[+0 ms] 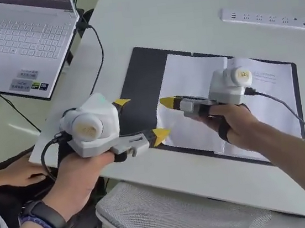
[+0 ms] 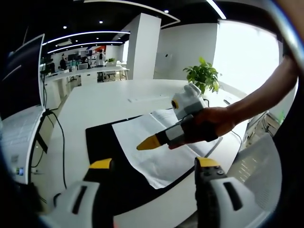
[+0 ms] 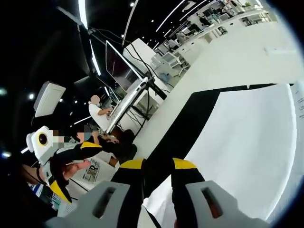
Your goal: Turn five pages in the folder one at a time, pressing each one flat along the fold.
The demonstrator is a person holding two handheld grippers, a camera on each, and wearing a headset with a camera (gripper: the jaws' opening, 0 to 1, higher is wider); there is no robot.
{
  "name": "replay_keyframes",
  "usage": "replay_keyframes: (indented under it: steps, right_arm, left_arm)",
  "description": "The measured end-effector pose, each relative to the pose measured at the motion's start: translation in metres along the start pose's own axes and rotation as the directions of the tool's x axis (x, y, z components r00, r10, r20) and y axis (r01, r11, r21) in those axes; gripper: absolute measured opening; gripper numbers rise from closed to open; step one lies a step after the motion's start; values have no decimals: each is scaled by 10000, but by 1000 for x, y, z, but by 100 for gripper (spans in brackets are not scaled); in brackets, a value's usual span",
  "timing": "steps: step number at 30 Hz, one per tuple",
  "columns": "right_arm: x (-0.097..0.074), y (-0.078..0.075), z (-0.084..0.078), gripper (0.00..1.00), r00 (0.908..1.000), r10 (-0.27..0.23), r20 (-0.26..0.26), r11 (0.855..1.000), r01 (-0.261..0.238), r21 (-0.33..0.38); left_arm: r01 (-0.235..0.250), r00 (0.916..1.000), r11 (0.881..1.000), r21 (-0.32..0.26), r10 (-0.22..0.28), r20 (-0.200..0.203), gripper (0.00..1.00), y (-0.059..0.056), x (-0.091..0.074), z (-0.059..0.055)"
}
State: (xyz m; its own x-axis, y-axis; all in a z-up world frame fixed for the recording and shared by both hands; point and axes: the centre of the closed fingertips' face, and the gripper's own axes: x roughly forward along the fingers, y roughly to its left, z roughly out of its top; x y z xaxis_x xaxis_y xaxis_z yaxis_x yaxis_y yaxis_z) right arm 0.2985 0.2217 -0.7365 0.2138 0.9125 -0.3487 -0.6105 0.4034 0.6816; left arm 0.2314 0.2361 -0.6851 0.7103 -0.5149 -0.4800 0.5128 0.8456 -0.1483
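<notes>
A black folder (image 1: 141, 87) lies open on the white table, with a white page (image 1: 185, 82) on its left half and printed pages (image 1: 271, 83) on the right. My right gripper (image 1: 168, 102) hovers low over the left page, its yellow tips together and pointing left; I see nothing clamped between them. From the left gripper view, the right gripper (image 2: 145, 143) shows as a single closed point above the page (image 2: 152, 156). My left gripper (image 1: 141, 119) is open at the folder's near left corner, jaws wide apart and empty (image 2: 154, 164). In the right gripper view the left gripper (image 3: 75, 166) appears at far left.
A laptop (image 1: 16, 47) sits at the far left with a black cable (image 1: 97, 48) running toward it. A white power strip (image 1: 266, 19) lies at the back right. A mesh chair seat (image 1: 171, 217) is under the table's near edge. A potted plant (image 2: 204, 76) stands beyond the table.
</notes>
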Motion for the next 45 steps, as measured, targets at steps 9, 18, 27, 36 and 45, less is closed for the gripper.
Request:
replay_keyframes:
  steps: [9, 18, 27, 36, 45]
  right_arm:
    - [-39, -7, 30, 17, 9978, -305, 592, 9968, 348, -726]
    - [-76, -18, 42, 13, 9909, -793, 1091, 9920, 893, -895]
    - [-103, -30, 32, 10, 9856, -1164, 1229, 9897, 1255, -688]
    - [-113, -39, 21, 8, 9827, -1376, 1243, 9887, 1439, -431]
    - [-113, -44, 15, 5, 9855, -1315, 1074, 9895, 1370, -452]
  left_arm:
    - [484, 9986, 9983, 329, -475, -249, 53, -4, 25, -4]
    - [885, 9922, 9943, 591, -829, -927, 41, -7, 60, -26]
    - [1258, 9782, 9896, 697, -1120, -1751, 30, -13, 87, -59]
    - [1215, 9603, 9868, 1070, -896, -2641, 16, -9, 95, -88]
    - [501, 9689, 9914, 1211, -188, -2467, 0, 9, 97, -93]
